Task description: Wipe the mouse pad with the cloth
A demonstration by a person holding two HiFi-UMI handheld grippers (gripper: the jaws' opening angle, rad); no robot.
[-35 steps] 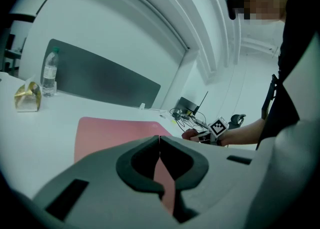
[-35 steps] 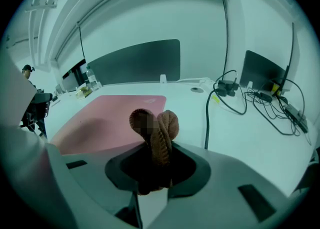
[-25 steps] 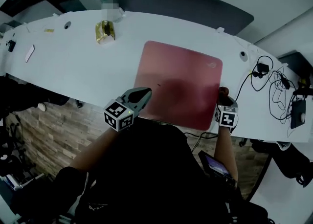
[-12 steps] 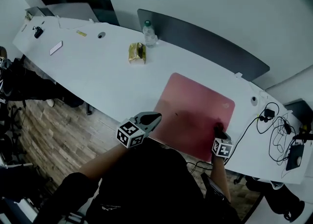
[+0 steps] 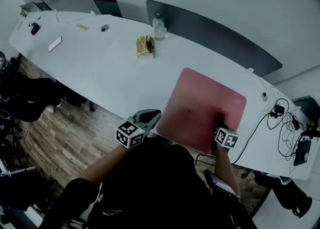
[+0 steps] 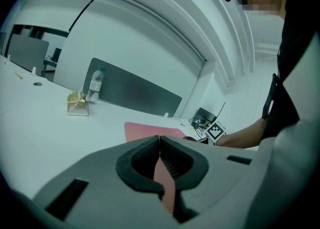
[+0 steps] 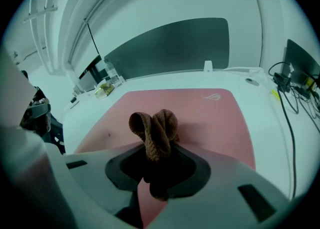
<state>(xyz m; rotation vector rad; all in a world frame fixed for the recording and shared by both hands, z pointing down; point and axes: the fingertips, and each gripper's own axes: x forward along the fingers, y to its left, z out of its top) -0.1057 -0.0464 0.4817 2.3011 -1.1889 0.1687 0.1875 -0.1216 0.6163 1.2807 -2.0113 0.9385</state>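
The right gripper (image 7: 156, 149) pinches a brown cloth (image 7: 154, 129) between its jaws. The cloth bunches up in two folds just past the jaw tips, and its lower end hangs down between them. The cloth sits over the near right part of the pink pad (image 7: 200, 108), with the pad's logo corner further ahead to the right. In the head view this gripper (image 5: 219, 122) is low over the pad (image 5: 200, 98) near its front edge. Whether the cloth presses on the surface cannot be told.

The left gripper (image 6: 160, 147) has its jaws pressed together with nothing between them. It is held at the near edge of the table (image 5: 100, 68), just left of the pad's near corner and pointing toward it.

The pad lies flat on the white table, toward the right end. Well to its left stand a gold packet (image 5: 145, 46) and a bottle (image 5: 159, 25), close together at the far edge by a dark panel (image 5: 220, 35). A phone (image 5: 55, 43) lies at the far left. Cables (image 5: 285, 123) trail off the right end.
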